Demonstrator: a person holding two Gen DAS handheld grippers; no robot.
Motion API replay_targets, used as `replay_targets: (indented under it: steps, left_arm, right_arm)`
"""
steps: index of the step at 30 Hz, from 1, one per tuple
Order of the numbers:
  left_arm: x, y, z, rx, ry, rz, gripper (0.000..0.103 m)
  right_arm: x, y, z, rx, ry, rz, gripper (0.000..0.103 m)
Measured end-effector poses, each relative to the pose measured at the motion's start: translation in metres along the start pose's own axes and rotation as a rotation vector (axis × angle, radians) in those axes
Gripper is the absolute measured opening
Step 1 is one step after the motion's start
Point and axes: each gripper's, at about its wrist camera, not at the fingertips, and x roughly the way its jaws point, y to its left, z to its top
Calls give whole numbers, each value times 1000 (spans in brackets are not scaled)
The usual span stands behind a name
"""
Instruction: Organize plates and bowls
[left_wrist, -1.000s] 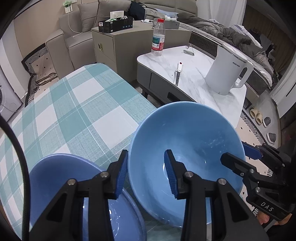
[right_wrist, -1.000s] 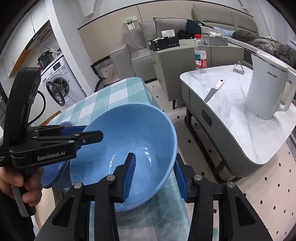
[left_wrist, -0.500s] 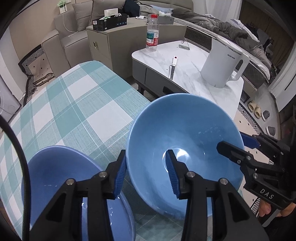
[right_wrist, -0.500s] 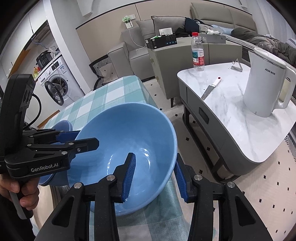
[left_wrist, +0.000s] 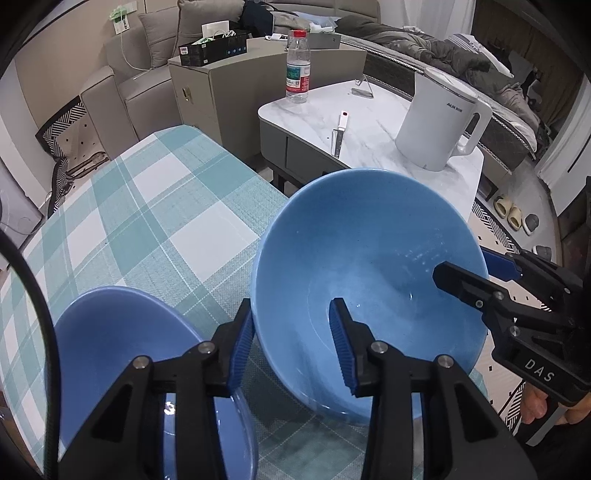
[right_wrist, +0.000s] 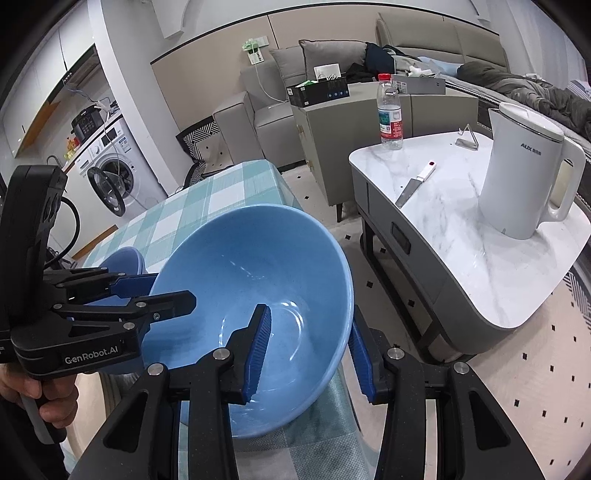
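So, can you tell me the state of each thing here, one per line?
Light blue bowl: tilted, rim gripped by both grippers.
Dark blue bowl: upright on the checked table, untouched.
Left gripper: shut on bowl rim.
Right gripper: shut on bowl rim.
Bottle: upright, capped.
Kettle: upright, lid closed.
Knife: lying flat.

A marble-topped side table (right_wrist: 461, 221) stands on a pale floor (right_wrist: 528, 369) dotted with small dark diamonds. Behind the side table sits a grey cabinet (right_wrist: 332, 122), with a grey sofa (right_wrist: 258, 110) beyond. Far left of it, a washing machine (right_wrist: 110, 173).
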Motion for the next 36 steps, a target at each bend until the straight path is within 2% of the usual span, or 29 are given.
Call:
replay_targets:
  steps: [16,36]
  left_arm:
    - [-26,12,2,-50,-74,-5,40]
    - [-56,15,4,-62,-151,-14,40]
  right_arm:
    - [-16,16,4,-12,-87,17,43]
    - [-42,24,10,41,-166,47,43]
